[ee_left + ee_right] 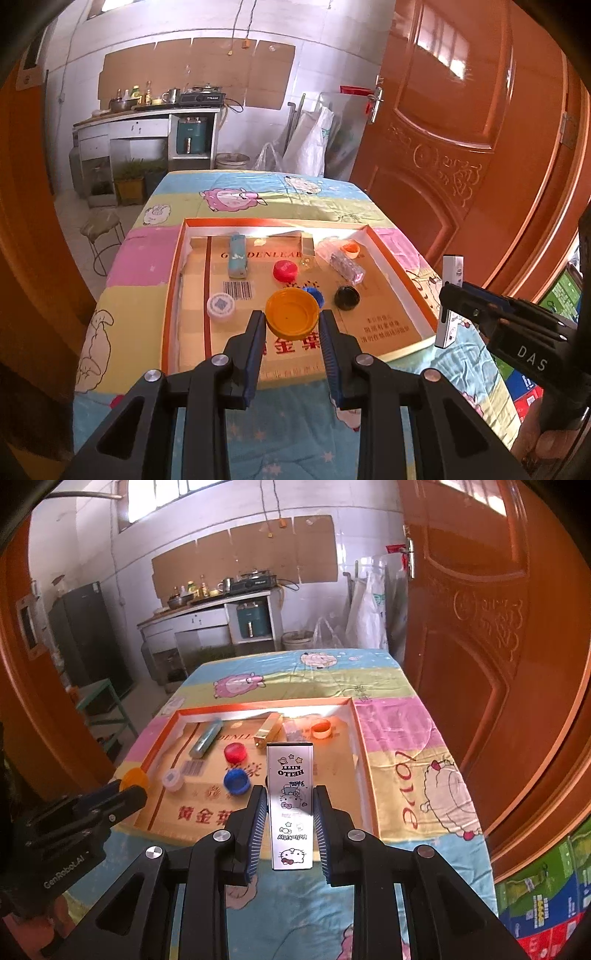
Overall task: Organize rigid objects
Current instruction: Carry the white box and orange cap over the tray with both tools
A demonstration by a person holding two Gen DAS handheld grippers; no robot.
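Orange lid [292, 313] pinched in left gripper [292, 321]; right gripper [290, 805] clamps white Hello Kitty case [291, 805].

The right gripper [290, 812] grips a Hello Kitty box [291, 805], seemingly above the tray [364, 746].

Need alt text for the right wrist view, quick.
The right gripper holds a silver Hello Kitty box between its jaws above a shallow orange-rimmed tray holding a red cap and a blue cap.
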